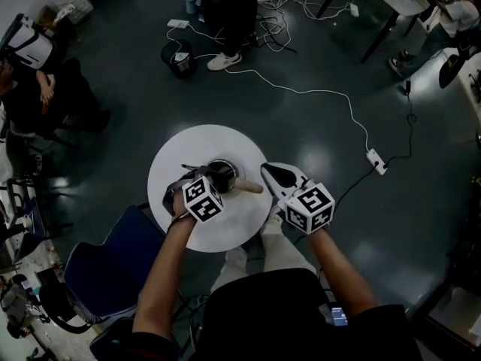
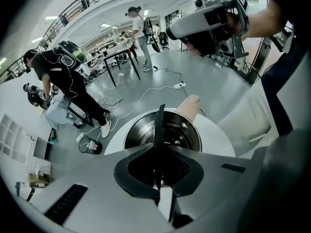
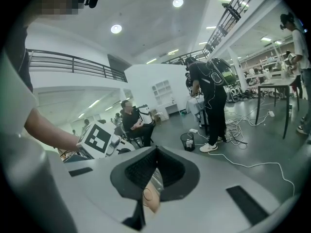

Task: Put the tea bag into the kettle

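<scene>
The dark kettle (image 1: 222, 173) stands open on the round white table (image 1: 188, 149), its wooden handle (image 1: 250, 187) pointing right. My left gripper (image 1: 180, 189) hovers at its left rim. In the left gripper view the steel kettle (image 2: 180, 135) gapes right below my left gripper (image 2: 158, 152), which is shut on a thin dark lid (image 2: 158, 125) seen edge-on. My right gripper (image 1: 272, 173) is just right of the handle. In the right gripper view my right gripper (image 3: 154, 152) is shut on a tan tea bag (image 3: 149, 195) in clear wrap.
A blue chair (image 1: 113, 262) stands at the table's near left. A white cable and power strip (image 1: 376, 160) lie on the floor to the right. A person (image 1: 225, 21) stands beyond the table beside a small bin (image 1: 179, 57). Another person (image 1: 30, 81) sits far left.
</scene>
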A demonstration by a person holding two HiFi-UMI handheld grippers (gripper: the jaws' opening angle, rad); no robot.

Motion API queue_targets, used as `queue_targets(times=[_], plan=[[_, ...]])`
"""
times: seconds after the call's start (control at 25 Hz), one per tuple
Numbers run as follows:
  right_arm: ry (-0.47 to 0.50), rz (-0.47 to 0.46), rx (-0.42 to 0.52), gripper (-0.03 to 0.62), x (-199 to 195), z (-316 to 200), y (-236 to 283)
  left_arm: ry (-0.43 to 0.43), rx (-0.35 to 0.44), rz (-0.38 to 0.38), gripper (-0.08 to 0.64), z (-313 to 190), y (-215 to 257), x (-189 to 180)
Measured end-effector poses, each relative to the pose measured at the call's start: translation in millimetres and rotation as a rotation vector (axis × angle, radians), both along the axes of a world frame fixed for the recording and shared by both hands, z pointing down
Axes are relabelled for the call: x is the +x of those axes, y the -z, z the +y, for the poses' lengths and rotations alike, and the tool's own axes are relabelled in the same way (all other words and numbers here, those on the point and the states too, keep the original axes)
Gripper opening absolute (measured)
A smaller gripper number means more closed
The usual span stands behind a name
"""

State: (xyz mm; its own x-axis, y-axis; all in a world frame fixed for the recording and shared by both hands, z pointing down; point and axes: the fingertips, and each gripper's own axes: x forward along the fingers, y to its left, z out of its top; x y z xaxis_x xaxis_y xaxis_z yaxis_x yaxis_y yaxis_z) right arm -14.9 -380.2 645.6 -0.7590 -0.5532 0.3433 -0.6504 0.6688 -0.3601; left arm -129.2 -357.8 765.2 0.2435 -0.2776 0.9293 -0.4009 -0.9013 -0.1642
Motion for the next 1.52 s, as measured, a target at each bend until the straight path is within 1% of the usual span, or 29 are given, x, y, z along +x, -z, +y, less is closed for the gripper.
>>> queue_targets(times=[0.28, 0.56, 0.76, 1.04, 1.2, 1.4, 1.52], plan=[[0.004, 0.009, -0.003, 0.018, 3, 2, -1, 0.007, 0.034, 0.033, 0.017, -2, 3, 3], [0.016, 0.017, 0.000, 0.017, -6, 4, 1, 0.029, 0.034, 0.084, 0.020, 0, 7, 1], [0.014, 0.019, 0.003, 0.017, -6, 8, 3, 0.045, 0.045, 0.111, 0.078, 2, 13, 3], [0.013, 0.030, 0.017, 0.018, -12, 15, 9, 0.053, 0.071, 0.139, 0.078, 7, 24, -1], [0.017, 0.037, 0.030, 0.017, -19, 20, 19, 0.092, 0.091, 0.192, 0.066, 10, 40, -5], [0.037, 0.045, 0.058, 0.017, -31, 32, 38, 0.112, 0.134, 0.246, 0.050, 20, 67, -11], [0.047, 0.051, 0.072, 0.018, -39, 36, 45, 0.135, 0.162, 0.299, 0.032, 22, 83, -13]])
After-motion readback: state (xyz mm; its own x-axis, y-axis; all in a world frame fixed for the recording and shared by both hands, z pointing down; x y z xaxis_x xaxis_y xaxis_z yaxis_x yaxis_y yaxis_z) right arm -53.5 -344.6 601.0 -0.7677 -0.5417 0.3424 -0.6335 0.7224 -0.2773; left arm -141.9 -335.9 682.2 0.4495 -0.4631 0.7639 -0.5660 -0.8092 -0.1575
